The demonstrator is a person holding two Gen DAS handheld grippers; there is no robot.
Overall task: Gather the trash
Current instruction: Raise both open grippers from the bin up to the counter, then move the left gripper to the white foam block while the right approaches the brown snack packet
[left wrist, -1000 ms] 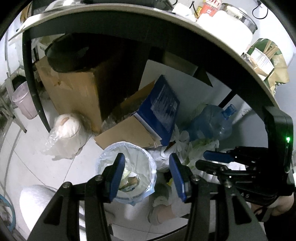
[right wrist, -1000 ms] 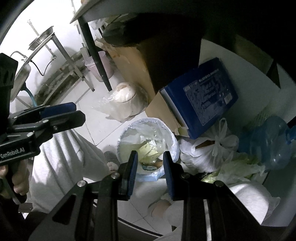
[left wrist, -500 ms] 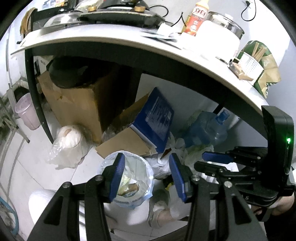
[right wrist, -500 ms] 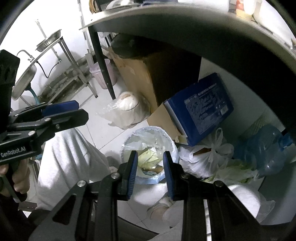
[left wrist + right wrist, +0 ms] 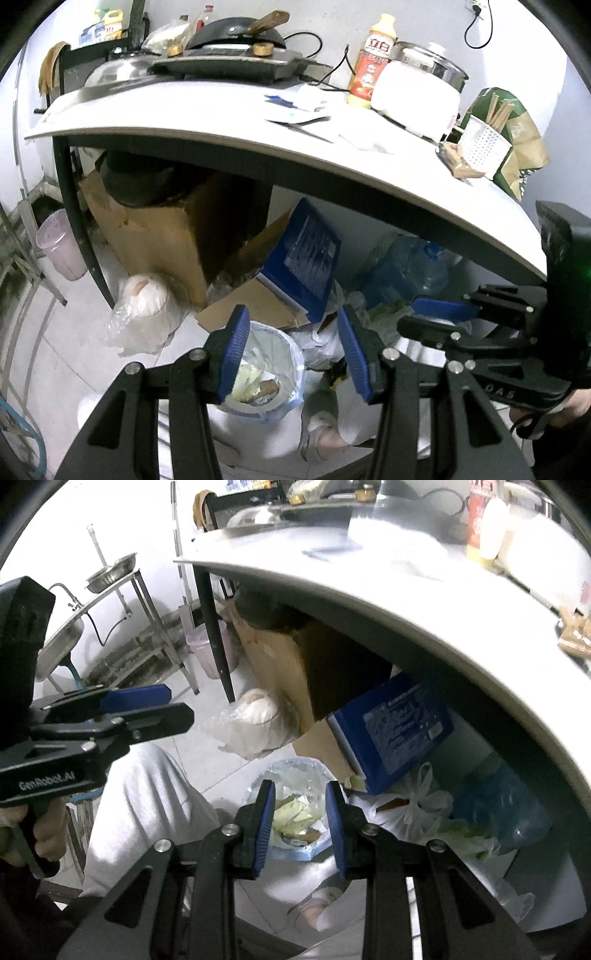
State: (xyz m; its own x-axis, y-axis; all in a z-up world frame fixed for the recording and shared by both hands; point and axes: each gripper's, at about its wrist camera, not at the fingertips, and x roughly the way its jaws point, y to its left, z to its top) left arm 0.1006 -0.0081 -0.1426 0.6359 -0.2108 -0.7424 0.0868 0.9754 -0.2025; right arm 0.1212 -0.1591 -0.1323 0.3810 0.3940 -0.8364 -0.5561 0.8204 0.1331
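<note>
Left wrist view: our left gripper [image 5: 291, 354] hangs half open and empty above the lined trash bin [image 5: 264, 369] at bottom centre, with scraps of paper [image 5: 299, 114] lying on the white table [image 5: 221, 122] across the upper frame. Right wrist view: our right gripper [image 5: 301, 825], jaws narrow and empty, frames the same bin; we judge we are between pickups, and the next move calls for reaching the tabletop litter.

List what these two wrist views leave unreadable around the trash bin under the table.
- Trash bin: the left gripper's finger hides its near left rim in the left wrist view.
- Bin contents: too small and jumbled to identify, right wrist view.
- Blue box: label print too small.
- Tabletop items: blurred, overexposed, right wrist view.
</note>
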